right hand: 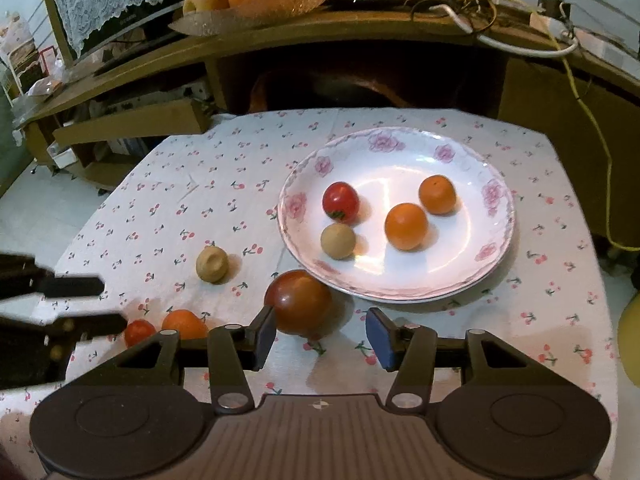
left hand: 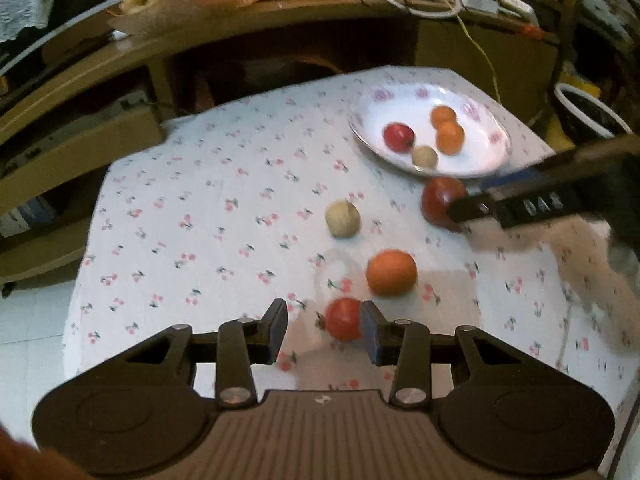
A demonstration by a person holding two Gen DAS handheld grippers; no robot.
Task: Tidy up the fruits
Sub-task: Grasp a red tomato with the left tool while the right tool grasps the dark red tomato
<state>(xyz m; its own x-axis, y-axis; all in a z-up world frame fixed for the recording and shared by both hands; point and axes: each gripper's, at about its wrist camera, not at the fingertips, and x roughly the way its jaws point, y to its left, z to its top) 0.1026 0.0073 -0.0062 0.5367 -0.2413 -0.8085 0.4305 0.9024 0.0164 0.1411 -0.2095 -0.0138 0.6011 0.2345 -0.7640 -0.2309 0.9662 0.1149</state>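
Fruits: four on the plate, four beside it, awaiting pickup.
Left gripper: released, framing small tomato.
Right gripper: released, framing big tomato.

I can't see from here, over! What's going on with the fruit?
Both hand-held grippers open: left at small red fruit, right at big red fruit. Four fruits on plate, four off. Nothing in the way.

Plate: one. On plate: two oranges, one red tomato, one tan fruit. On counter: one orange, one tan fruit, one small red tomato, one large dark-red fruit.
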